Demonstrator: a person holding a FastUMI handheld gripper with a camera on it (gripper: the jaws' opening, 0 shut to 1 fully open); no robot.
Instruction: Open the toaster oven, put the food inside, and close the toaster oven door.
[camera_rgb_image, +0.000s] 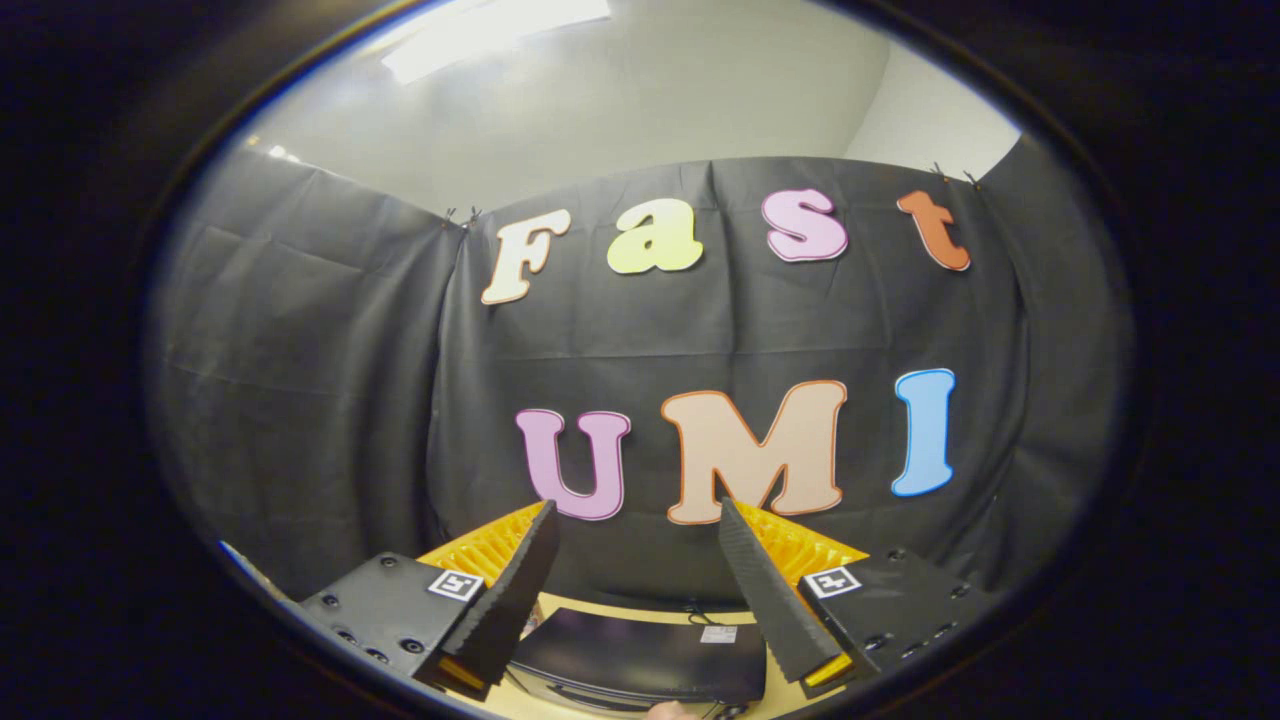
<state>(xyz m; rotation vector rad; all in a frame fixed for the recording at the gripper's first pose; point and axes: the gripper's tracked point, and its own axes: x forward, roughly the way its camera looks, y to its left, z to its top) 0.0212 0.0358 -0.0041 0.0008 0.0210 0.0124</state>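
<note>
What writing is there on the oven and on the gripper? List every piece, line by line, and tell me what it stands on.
White sticker on top of the toaster oven: too small and blurred to read.
Two square black-and-white markers on the gripper, one beside each finger: patterns, no words.
No other writing there. The fingers stand apart, holding nothing, above the oven.

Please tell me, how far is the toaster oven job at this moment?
Nothing looks done yet. The gripper is open and holds nothing, raised above the toaster oven, whose dark top lies between and below the fingers. Its door is not visible, so opening, loading food and closing apparently all remain.
</note>
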